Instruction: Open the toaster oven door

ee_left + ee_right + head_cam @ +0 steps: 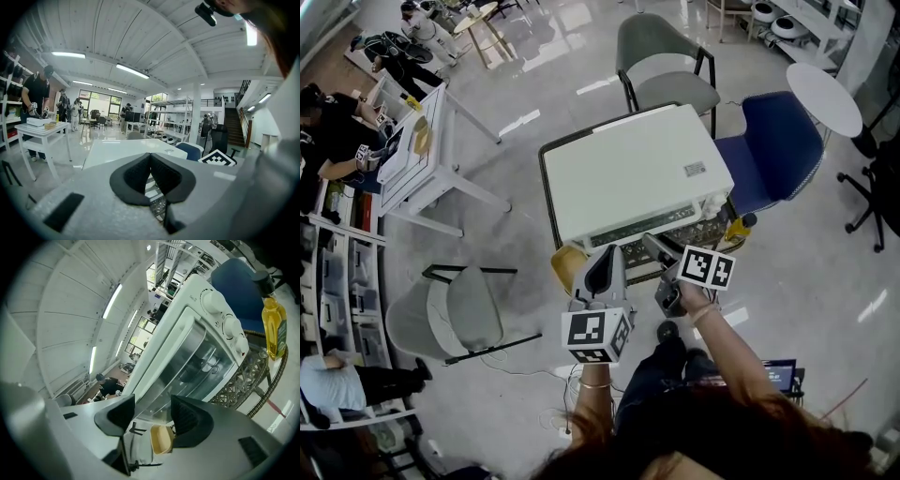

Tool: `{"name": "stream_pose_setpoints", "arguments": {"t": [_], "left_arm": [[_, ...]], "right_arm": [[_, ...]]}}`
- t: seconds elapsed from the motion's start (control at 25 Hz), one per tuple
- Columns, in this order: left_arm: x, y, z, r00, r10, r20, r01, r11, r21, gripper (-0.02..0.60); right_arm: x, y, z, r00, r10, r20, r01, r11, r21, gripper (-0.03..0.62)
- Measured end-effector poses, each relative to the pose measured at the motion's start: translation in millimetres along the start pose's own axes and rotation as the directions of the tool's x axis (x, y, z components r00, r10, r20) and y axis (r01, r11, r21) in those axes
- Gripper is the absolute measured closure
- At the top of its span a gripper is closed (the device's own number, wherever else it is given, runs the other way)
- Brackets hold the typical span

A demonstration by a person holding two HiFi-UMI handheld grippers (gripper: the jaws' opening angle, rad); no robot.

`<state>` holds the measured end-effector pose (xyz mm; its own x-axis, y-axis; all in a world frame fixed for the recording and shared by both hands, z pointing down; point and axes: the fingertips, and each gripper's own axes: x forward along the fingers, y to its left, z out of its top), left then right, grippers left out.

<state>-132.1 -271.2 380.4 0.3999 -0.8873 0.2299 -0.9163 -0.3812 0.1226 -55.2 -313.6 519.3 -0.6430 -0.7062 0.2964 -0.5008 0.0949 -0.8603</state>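
The white toaster oven [628, 173] stands on a wire-frame stand, seen from above in the head view. In the right gripper view its glass door [201, 362] lies against the oven's front, with a white handle bar [180, 333] along the top edge and knobs [213, 300] beside it. My right gripper [152, 411] is open just in front of the door, with nothing between its pads; in the head view it [661, 255] sits at the oven's front right. My left gripper [150, 157] is shut and empty, level with the oven top, at the front left [605, 267].
A yellow oil bottle [273, 329] stands on the wire stand right of the oven. A blue chair [778, 141] and a grey chair [670, 66] sit behind it, another grey chair [455, 314] at lower left. A yellowish seat [567, 267] is below the left gripper. People work at the left.
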Motion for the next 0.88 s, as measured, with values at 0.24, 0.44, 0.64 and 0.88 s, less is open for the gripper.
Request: {"name": "stream_pose_setpoints", "arguments": {"t": [0.24, 0.44, 0.64, 0.88], "left_arm": [[-0.5, 5.6, -1.1, 1.0, 0.003, -0.003, -0.003, 1.0, -0.012, 0.568], [0.1, 8.0, -2.6, 1.0, 0.005, -0.006, -0.006, 1.0, -0.017, 0.566], [1.6, 6.1, -5.0, 1.0, 0.005, -0.01, -0.005, 1.0, -0.019, 0.566], [2.3, 4.4, -5.5, 1.0, 0.004, -0.01, -0.004, 1.0, -0.022, 0.567]], "right_arm": [[8.3, 0.4, 0.6, 1.0, 0.019, 0.012, -0.02, 0.998, 0.054, 0.372], [12.1, 1.1, 5.2, 0.999, 0.028, 0.03, -0.03, 0.996, 0.086, 0.368], [15.2, -1.6, 13.9, 0.999, 0.022, 0.049, -0.027, 0.994, 0.106, 0.375], [16.2, -1.4, 16.4, 0.999, -0.006, 0.034, 0.004, 0.999, 0.052, 0.393]]}}
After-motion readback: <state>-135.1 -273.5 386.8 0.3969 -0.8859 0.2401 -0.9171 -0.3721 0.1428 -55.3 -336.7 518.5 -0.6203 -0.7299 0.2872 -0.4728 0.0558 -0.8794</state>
